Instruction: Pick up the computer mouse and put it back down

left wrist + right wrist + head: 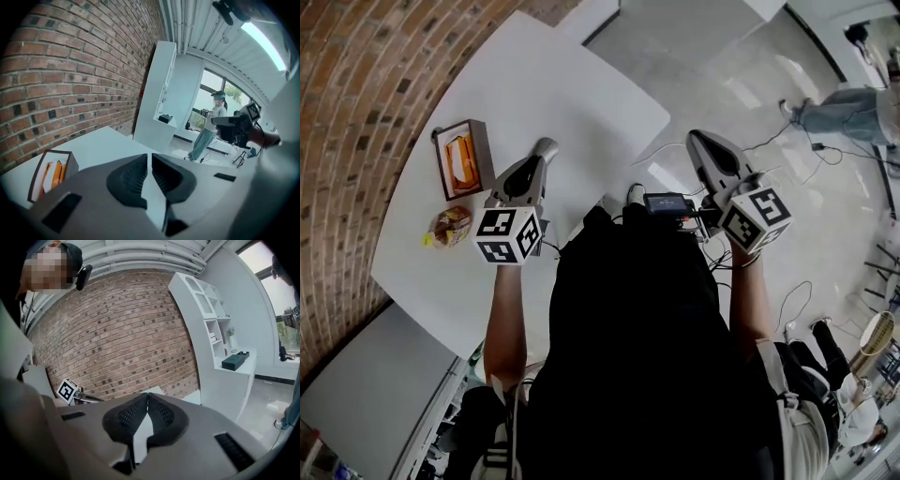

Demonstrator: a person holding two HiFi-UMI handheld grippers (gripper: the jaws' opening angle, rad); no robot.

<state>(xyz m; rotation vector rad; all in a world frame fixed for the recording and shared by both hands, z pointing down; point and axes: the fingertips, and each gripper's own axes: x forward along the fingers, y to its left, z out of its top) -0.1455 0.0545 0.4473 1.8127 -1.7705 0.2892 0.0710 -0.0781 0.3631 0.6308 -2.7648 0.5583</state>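
Left tool hovering over worktop, jaws closed on nothing. Right tool hanging at three o'clock, also closed and empty. Mouse showing nowhere; box sitting at nine o'clock. Probably between steps; next move needs the mouse located.

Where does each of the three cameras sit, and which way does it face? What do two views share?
Head view: on the person's head, looking steeply down at the table, left gripper and right gripper; forearms and torso show.
Left gripper view: on that gripper, facing the brick wall and a window; its nearly closed jaws show.
Right gripper view: on that gripper, facing the brick wall and shelf; closed jaws show.
Shared: head and left gripper views show the orange box.
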